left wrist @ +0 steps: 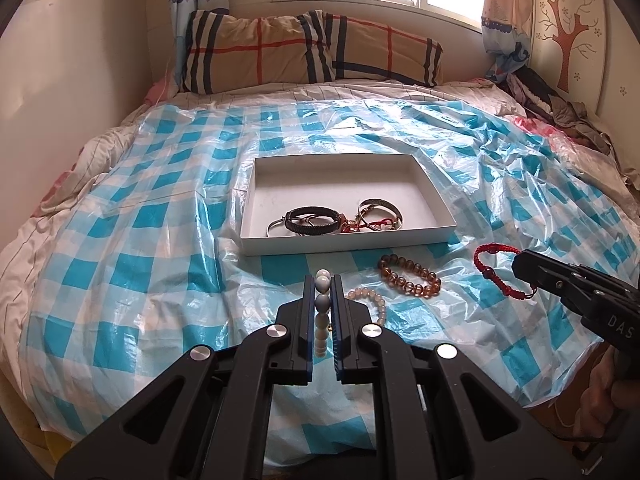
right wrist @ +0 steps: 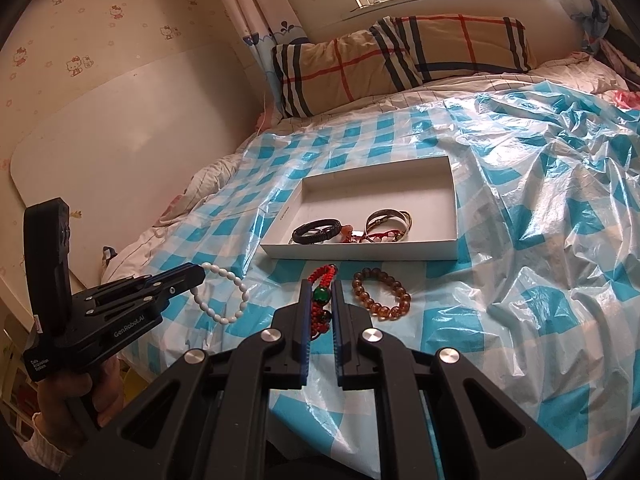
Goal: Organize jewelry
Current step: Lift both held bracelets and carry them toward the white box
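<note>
A white shallow box (left wrist: 434,194) is set open at centre, with a black band (left wrist: 314,221), metal bangles (left wrist: 382,210) and a red cord piece (left wrist: 374,224) lying along its 6 o'clock wall. An amber bead bracelet (left wrist: 410,275) is laid flat outside, at 5 o'clock. A white bead bracelet (right wrist: 224,294) and a red cord bracelet (left wrist: 494,268) are held pinched.

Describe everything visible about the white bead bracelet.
The white bead bracelet is a loop of smooth, oval, milky beads, stone or glass by the look, with a few larger greyish beads and a small gold-coloured bit near them. The left gripper has its jaws shut on one side of the loop. The rest curves away and down, seemingly touching the blue checked plastic sheet. It lies short of the white box, left of the brown bead bracelet.
</note>
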